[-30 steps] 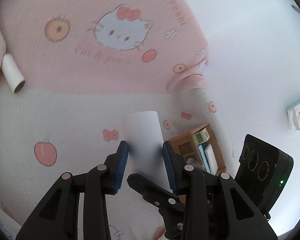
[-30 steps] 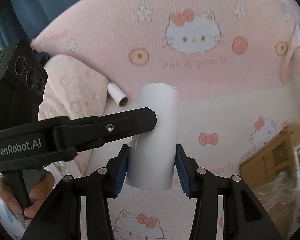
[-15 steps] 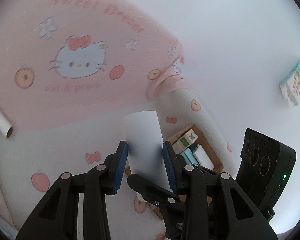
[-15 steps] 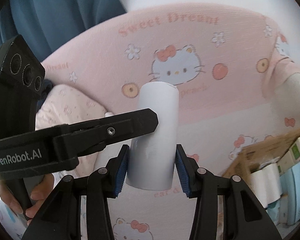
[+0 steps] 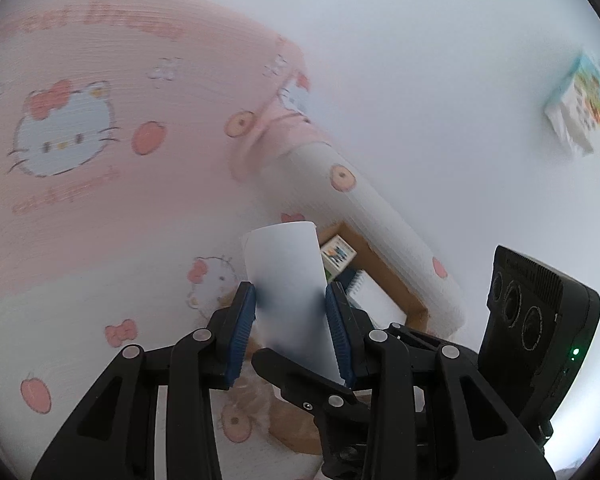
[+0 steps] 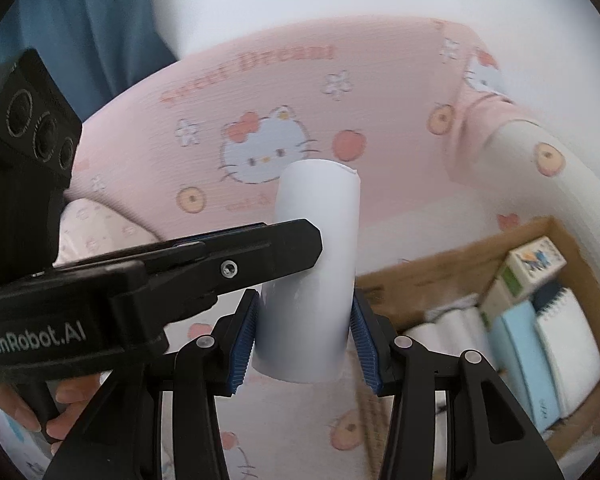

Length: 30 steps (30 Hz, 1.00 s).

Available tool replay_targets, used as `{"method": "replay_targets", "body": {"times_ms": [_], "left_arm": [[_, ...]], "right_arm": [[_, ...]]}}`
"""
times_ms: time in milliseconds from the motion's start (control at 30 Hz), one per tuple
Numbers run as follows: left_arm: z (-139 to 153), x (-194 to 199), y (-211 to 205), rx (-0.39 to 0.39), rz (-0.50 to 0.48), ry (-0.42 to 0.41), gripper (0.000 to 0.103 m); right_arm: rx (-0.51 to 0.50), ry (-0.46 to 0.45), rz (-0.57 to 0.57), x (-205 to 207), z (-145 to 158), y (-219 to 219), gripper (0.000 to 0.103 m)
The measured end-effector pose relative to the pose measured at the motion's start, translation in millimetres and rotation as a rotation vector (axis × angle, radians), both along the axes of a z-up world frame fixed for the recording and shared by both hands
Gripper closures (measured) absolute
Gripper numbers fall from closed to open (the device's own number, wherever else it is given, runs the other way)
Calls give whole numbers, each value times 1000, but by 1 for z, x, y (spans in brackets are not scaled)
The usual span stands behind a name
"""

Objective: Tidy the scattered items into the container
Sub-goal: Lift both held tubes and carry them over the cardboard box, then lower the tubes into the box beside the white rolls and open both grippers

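Both grippers are shut on one white paper tube. In the left wrist view my left gripper [image 5: 291, 322] clamps the tube [image 5: 288, 280], with the right gripper's fingers [image 5: 300, 384] crossing below. In the right wrist view my right gripper [image 6: 303, 334] clamps the tube [image 6: 316, 264], and the left gripper's finger [image 6: 220, 264] crosses it from the left. The open cardboard box [image 6: 400, 280] lies at the right, holding white rolls, small cartons and notebooks. The box also shows behind the tube in the left wrist view [image 5: 384, 276].
A pink Hello Kitty blanket [image 6: 300, 112] covers the bed behind. A white patterned bolster [image 5: 364, 216] lies beside the box. A small colourful packet [image 5: 580, 104] sits far right on white. A blue curtain [image 6: 100, 20] hangs at the back left.
Both grippers have carried the tube to the right, toward the box. The box has come much further into view, and the small roll at the left has gone out of view.
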<state>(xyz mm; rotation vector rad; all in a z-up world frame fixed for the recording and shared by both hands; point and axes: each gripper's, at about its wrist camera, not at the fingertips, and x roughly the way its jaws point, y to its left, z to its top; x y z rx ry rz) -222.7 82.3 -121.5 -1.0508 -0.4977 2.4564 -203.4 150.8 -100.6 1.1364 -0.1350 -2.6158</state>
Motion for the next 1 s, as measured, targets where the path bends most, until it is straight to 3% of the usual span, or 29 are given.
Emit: {"method": "replay_targets", "body": {"times_ms": [133,300,533,700,1000], "left_arm": [[2,-5,32,-48,-42,16,64],[-5,-17,67,-41,-88,-13,64],[-28,-41,100,-36,-120,-173,64],[-45,-61,117,-74,-140,-273,64],[-101,-108,109,76,-66,-570,64]], "right_arm": [[2,-17,-26,0,-1,24,60],[36,-48,-53,-1,-1,46,60],[-23,-193,-95,-5,-25,84,60],[-95,-282,-98,-14,-44,109,61],[-109,-408,-99,-43,-77,138,62]]}}
